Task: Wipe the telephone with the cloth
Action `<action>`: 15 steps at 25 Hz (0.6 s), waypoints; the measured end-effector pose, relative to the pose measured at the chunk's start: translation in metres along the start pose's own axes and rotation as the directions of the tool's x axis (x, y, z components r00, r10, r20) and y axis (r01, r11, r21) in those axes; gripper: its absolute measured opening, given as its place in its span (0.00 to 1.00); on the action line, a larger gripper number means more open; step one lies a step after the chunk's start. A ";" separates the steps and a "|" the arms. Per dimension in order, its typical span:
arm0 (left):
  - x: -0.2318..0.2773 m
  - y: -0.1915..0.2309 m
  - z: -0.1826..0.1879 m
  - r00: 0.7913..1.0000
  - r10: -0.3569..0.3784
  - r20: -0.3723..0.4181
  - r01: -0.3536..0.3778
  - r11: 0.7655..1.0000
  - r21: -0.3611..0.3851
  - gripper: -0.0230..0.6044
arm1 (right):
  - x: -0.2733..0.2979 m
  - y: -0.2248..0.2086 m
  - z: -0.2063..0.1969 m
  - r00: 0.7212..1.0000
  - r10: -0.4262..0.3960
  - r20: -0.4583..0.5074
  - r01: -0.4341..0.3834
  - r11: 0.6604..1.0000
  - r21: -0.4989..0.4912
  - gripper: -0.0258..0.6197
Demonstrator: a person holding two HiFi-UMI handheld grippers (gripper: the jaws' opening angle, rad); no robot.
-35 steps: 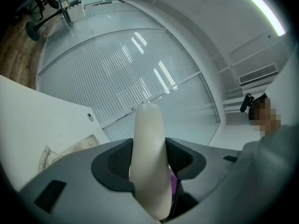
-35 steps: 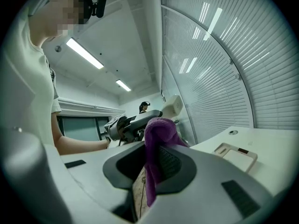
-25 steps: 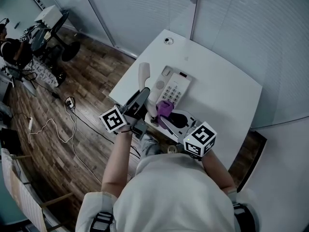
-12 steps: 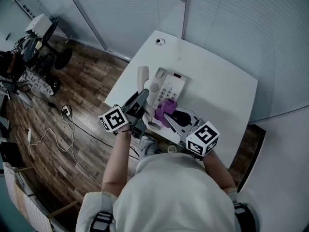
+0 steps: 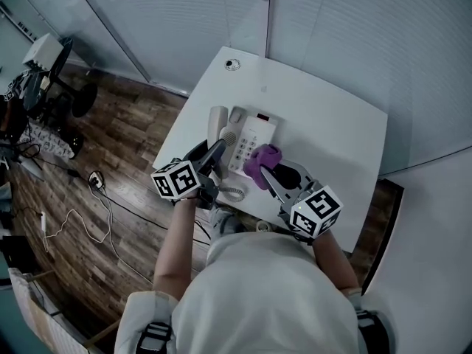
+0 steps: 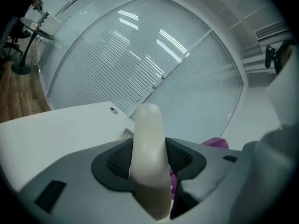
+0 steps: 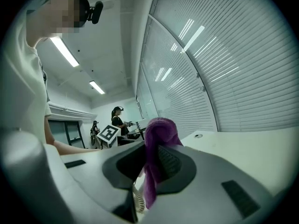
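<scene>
Far left: wood floor (image 5: 110, 220) with a loose cable (image 5: 77, 211) trailing across it, cluttered equipment further back, too small to make out.

Next, left gripper (image 5: 212, 155) at the near left edge of the white tabletop (image 5: 332, 139). Jaws closed on the cream handset (image 6: 148, 157), ribbed pads pressed against both its sides. Gripped low on its length, the far end jutting out past the jaws and pointing away across the tabletop. Seen from the head view lying along the left side of the telephone (image 5: 249, 140); lifted or resting, not clear.

Just below and between the two grippers, the coiled cord (image 5: 232, 192), curling at the telephone's near end.

Telephone itself near the middle of the tabletop's left half, keypad up.

To its right, purple cloth (image 5: 262, 158), bunched into a wad at the telephone's near right edge, over the keypad's side. Actual contact with the casing not certain.

Behind it, right gripper (image 5: 270, 177), jaws pinched shut on the cloth, a fold standing up between the pads and a tail hanging down below them.

Far corner of the tabletop: a small round fitting (image 5: 232, 64). Beyond and to the right, pale blinds (image 5: 346, 35) along the wall.
</scene>
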State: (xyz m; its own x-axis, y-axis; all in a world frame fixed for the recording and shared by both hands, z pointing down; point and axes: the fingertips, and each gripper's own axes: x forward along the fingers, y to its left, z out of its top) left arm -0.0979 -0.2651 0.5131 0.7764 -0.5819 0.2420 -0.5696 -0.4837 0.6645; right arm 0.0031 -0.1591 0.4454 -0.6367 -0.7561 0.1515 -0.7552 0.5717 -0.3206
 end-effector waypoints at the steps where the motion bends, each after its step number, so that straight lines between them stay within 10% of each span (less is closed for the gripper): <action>1: 0.003 0.004 -0.001 1.000 0.009 -0.015 -0.009 1.000 0.013 0.40 | 0.000 -0.002 0.000 1.000 -0.011 0.002 0.011 1.000 0.003 0.14; 15: 0.050 0.042 -0.021 0.979 0.115 -0.167 -0.086 0.981 0.174 0.40 | 0.013 -0.023 -0.004 0.995 -0.103 0.001 0.103 0.994 0.031 0.14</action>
State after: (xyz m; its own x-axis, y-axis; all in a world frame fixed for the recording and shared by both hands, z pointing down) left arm -0.0775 -0.3002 0.5677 0.7396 -0.5166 0.4313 -0.6724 -0.5385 0.5079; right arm 0.0118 -0.1808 0.4582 -0.5551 -0.8116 0.1824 -0.8118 0.4806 -0.3317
